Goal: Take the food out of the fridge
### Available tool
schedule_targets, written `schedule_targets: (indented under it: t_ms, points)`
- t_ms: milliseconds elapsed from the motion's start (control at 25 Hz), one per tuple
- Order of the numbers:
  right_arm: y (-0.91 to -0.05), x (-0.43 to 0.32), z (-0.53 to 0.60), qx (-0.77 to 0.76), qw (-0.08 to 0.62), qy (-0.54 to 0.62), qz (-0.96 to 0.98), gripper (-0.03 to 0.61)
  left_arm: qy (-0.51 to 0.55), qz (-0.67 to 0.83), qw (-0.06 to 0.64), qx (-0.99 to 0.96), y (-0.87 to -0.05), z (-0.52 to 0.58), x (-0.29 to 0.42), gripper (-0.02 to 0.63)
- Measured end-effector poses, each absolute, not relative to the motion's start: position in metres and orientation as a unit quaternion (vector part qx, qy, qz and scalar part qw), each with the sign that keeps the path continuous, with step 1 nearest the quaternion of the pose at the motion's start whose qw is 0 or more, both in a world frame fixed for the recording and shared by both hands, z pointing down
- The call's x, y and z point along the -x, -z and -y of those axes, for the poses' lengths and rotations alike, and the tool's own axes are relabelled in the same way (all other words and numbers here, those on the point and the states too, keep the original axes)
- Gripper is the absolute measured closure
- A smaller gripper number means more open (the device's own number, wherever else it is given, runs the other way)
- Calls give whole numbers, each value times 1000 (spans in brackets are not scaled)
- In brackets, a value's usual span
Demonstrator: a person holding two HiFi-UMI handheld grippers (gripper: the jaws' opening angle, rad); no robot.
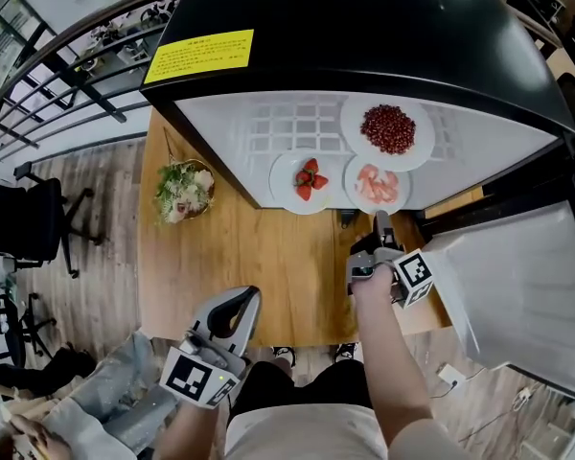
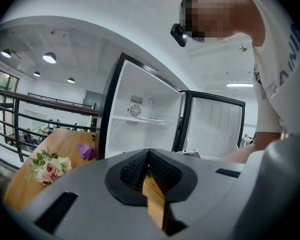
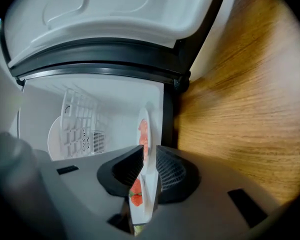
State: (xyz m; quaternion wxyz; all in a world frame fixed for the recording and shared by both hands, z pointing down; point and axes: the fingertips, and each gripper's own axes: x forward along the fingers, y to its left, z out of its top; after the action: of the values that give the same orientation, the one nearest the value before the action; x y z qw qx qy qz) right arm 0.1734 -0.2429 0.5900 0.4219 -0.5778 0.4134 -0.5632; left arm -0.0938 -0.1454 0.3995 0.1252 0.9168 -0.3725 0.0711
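Right tool [image 1: 381, 220] [image 3: 149, 156] clenched on rim of pink-food plate [image 1: 377, 184] [image 3: 145, 129], which sits inside open fridge [image 1: 364, 27], just beside strawberry plate [image 1: 307, 180], red-bean plate [image 1: 388, 129] behind. Left tool [image 1: 244, 300] [image 2: 149, 156] – jaws pressed together, nothing between – low at near edge of table [image 1: 240, 257].

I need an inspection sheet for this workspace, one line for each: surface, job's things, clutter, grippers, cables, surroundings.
Surface: wooden table, carrying the fridge.
Job's things: fridge open; inside are a plate of strawberries, a plate of pink food and a plate of red beans.
Clutter: flower bunch on the table beside the fridge; purple object near it.
Grippers: right gripper shut on the rim of the plate of pink food; left gripper shut, empty.
Cables: what looks like a thin cable on the floor.
Surroundings: railing, office chair.
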Motion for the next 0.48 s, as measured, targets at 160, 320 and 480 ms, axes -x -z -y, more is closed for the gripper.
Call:
schedule_targets:
  t_ms: [160,320,480]
  points:
    - [-592,-177,247,578,422,562,-415,522,-72,369,124,-918,-402,146,91,604]
    - [-589,-179,249,577,426,560,-414,546,-75,371,128,-917,-404,145,92,604]
    - [-588,-180,248,571,438,560,-411,551,-77,367,130,-918,-406,141,89,604]
